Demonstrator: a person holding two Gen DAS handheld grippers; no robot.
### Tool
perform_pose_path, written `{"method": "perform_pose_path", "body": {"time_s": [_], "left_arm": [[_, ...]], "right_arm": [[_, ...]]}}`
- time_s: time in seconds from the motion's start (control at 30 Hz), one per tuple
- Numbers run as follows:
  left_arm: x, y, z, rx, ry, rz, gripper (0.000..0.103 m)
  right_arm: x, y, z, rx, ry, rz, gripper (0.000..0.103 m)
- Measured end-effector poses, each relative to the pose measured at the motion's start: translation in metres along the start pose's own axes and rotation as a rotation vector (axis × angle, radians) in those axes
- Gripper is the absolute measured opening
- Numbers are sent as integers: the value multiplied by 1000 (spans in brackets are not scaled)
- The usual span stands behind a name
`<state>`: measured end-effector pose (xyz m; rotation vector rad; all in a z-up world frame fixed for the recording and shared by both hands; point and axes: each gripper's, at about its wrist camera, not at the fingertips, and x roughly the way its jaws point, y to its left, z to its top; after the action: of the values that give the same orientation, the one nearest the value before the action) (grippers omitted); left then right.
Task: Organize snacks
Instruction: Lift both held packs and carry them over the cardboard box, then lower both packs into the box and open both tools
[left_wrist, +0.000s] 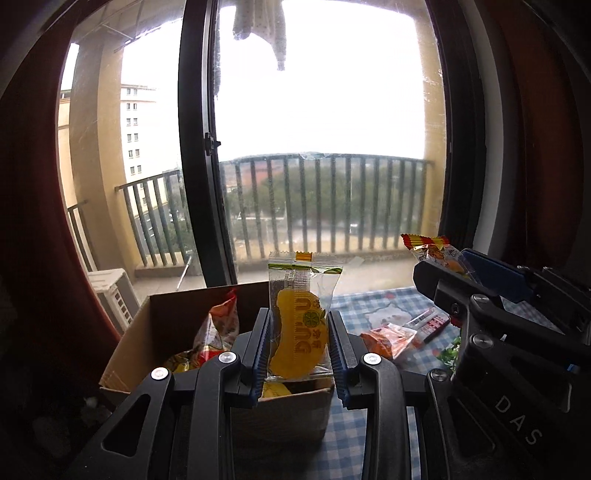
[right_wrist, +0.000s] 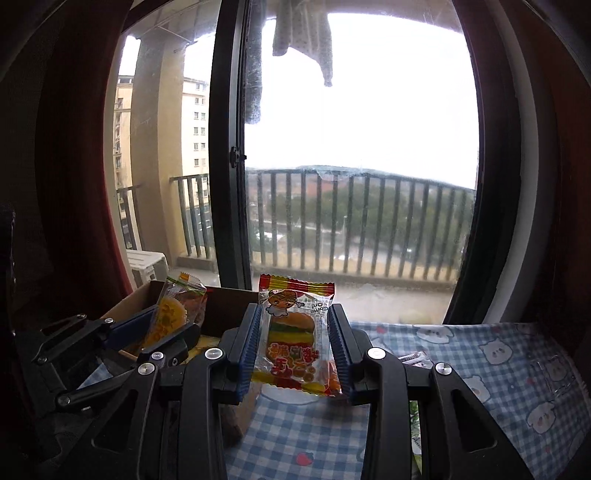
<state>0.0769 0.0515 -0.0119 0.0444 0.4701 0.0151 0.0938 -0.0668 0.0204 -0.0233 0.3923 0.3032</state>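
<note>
My left gripper (left_wrist: 298, 332) is shut on a clear packet with a yellow lemon snack (left_wrist: 298, 338) and holds it upright over the open cardboard box (left_wrist: 147, 332). The box holds a red and yellow snack bag (left_wrist: 218, 332). My right gripper (right_wrist: 294, 343) is shut on a burger gummy packet (right_wrist: 293, 339), held above the blue checked tablecloth (right_wrist: 498, 354) just right of the box (right_wrist: 127, 306). In the left wrist view the right gripper (left_wrist: 448, 264) sits to the right with its packet (left_wrist: 436, 251). In the right wrist view the left gripper (right_wrist: 162, 325) holds the lemon packet (right_wrist: 170, 317) over the box.
Loose snacks lie on the cloth right of the box: an orange packet (left_wrist: 391, 339) and a white stick packet (left_wrist: 428, 321). A large window (left_wrist: 321, 110) with a balcony railing stands right behind the table. Dark red curtains (left_wrist: 33, 221) hang at both sides.
</note>
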Motion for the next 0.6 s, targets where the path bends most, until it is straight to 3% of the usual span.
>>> {"method": "perform_pose_path", "body": {"time_s": [0.17,0.43,0.53,0.6], "left_arm": [[27,32,-2,-10,28,49,29],[72,92,-16,-110,106,110,35],[80,104,-24,-127,133,135,46],[81,109,-27,-133,141,154,73]], "right_arm": [[39,35,6,-8,32,76,40],[98,84,6,-37,104,155,40],[115,100,3,-52,133,183,40],[123,106,0,-57,148,196,40]]}}
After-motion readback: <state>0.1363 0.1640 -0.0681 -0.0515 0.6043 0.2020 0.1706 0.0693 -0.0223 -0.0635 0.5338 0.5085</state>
